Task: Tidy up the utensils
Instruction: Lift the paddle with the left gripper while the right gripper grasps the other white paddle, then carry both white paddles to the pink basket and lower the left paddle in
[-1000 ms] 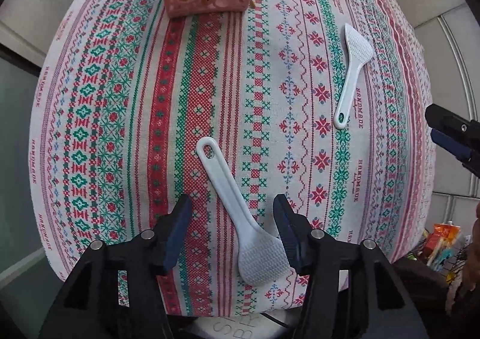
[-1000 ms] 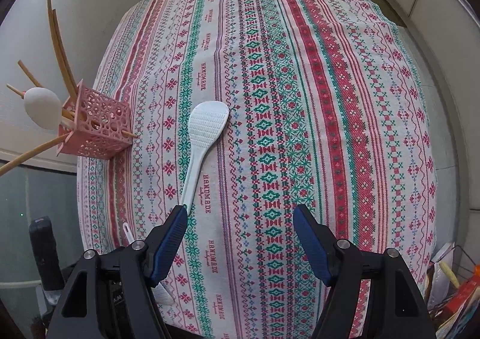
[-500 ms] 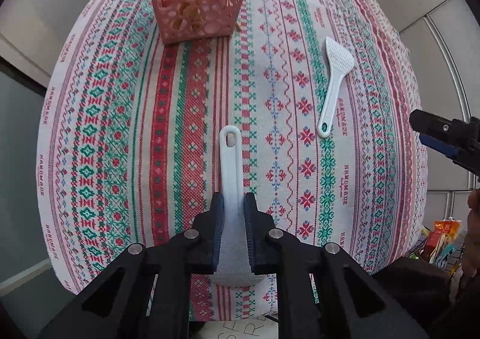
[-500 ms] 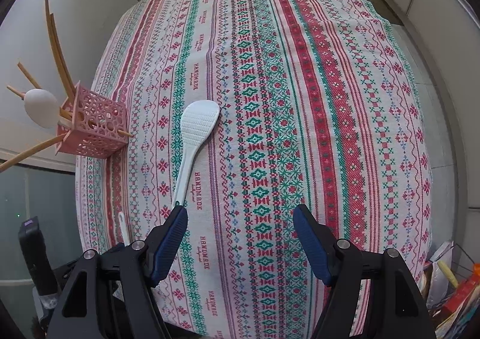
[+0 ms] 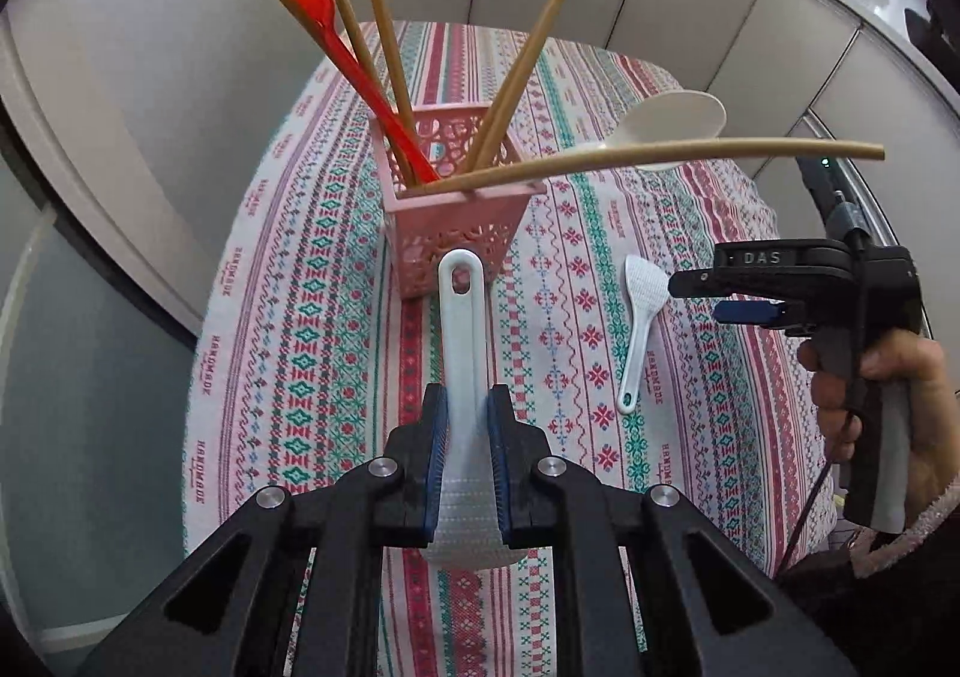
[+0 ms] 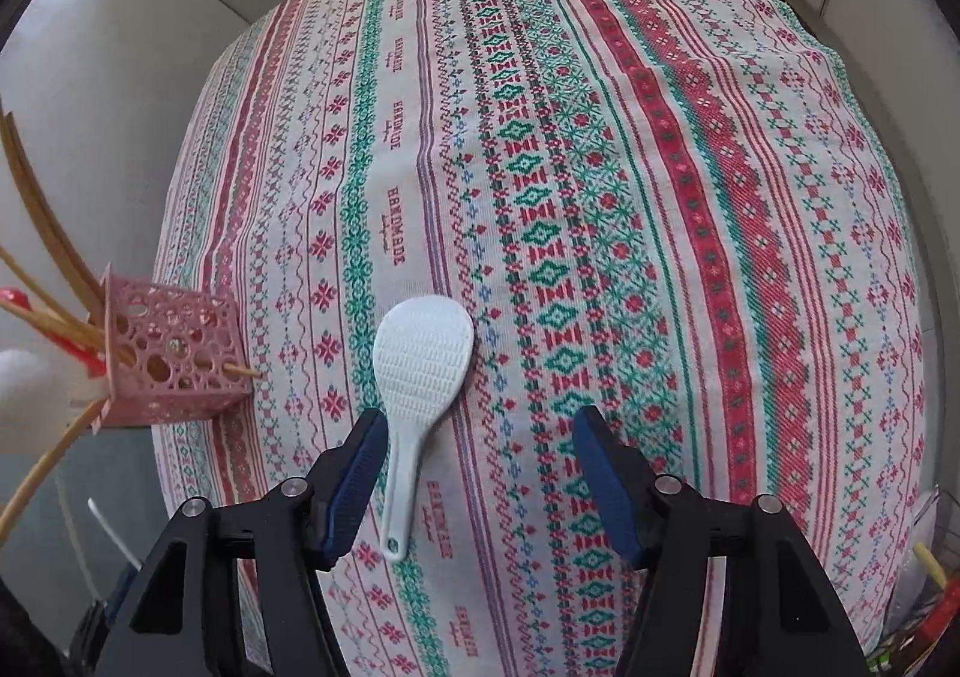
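Utensils are seen partly sorted on a round table (image 6: pixel 690 95) draped in a red-and-green patterned cloth. One white rice paddle (image 5: pixel 462 353) is clamped near its head between the pads of the left gripper (image 5: pixel 467 458) and is held clear of the cloth, its handle end pointed toward the pink perforated holder (image 5: pixel 459 221). The holder stands on the cloth and is already filled with wooden chopsticks (image 5: pixel 384 35), a red spoon (image 5: pixel 336 47), a long wooden utensil (image 5: pixel 660 155) and a cream spoon (image 5: pixel 672 122), all leaning outward.

A second white rice paddle (image 6: pixel 414 389) is shown lying flat on the cloth, well apart from the holder. The right gripper (image 6: pixel 474 479), held in a person's hand (image 5: pixel 882 407), is positioned over the paddle's handle; its jaws have just been closing but are still spread, with the handle just beside the left pad (image 6: pixel 354 473) and not pressed by either pad.
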Motion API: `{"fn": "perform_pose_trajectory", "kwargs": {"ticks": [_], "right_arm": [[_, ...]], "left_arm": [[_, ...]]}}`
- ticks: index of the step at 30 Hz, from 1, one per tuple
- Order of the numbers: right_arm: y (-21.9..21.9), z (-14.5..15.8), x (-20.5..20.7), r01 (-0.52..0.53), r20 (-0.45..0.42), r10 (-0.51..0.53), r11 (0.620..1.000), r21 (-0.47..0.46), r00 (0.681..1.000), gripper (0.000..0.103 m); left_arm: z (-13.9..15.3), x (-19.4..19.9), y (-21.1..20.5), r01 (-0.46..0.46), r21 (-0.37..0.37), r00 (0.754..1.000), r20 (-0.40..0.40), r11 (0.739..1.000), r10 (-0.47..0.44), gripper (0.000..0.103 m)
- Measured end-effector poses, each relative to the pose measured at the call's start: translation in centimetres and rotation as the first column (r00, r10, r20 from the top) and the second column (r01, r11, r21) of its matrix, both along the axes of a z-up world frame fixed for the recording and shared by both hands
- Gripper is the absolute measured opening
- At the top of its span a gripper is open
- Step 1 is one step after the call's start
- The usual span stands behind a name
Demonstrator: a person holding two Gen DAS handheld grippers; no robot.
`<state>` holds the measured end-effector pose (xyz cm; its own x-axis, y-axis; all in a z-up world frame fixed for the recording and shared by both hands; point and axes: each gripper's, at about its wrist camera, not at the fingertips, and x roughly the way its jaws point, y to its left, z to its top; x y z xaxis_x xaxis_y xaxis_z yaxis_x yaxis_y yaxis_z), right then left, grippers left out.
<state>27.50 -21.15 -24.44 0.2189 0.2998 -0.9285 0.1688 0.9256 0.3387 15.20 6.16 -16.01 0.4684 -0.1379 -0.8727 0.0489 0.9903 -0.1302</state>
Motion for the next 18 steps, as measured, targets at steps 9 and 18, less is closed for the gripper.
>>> {"fn": "perform_pose_trajectory", "kwargs": {"ticks": [9, 18], "right_arm": [[4.1, -1.2, 3.1, 0.017, 0.004, -0.017, 0.995, -0.095, 1.000, 0.060], [5.1, -1.3, 3.0, 0.092, 0.053, -0.085, 0.983, -0.160, 0.995, 0.046]], "left_arm": [[0.3, 0.9, 0.4, -0.036, -0.006, 0.999, 0.029, 0.999, 0.036, 0.014], [1.4, 1.2, 1.9, -0.088, -0.008, 0.993, 0.074, 0.996, 0.088, 0.014]]}}
